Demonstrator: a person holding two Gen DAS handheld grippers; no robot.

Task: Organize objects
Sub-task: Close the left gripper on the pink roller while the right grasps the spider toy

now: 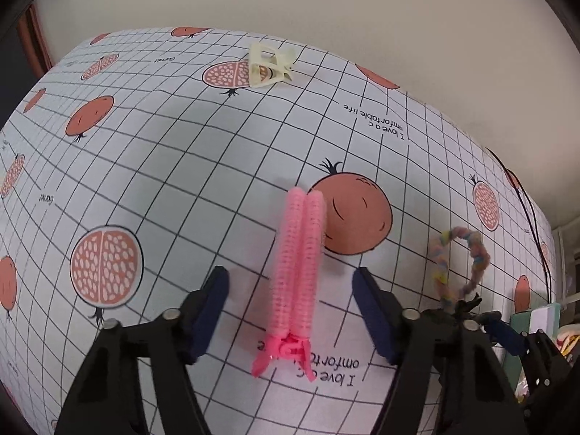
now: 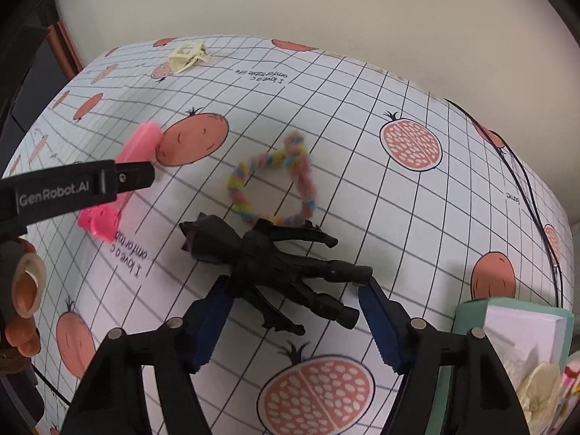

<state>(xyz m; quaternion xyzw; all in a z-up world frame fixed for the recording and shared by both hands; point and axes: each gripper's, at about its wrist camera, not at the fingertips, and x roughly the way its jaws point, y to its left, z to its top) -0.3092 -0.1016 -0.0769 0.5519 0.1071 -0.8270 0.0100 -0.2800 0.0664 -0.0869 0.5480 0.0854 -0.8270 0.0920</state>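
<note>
Pink hair roller clip lies between my left gripper's wide jaws.
Light, soft; I would grip mid-body. Right gripper wide around black claw clip.

Both pictures are bright with soft, even light. Big, soft grey shadows lie on the checked fruit-print bench cloth. The round lens bends the grid lines, and the corners go black. The twisted rainbow fuzzy ring looks blurry.
</note>
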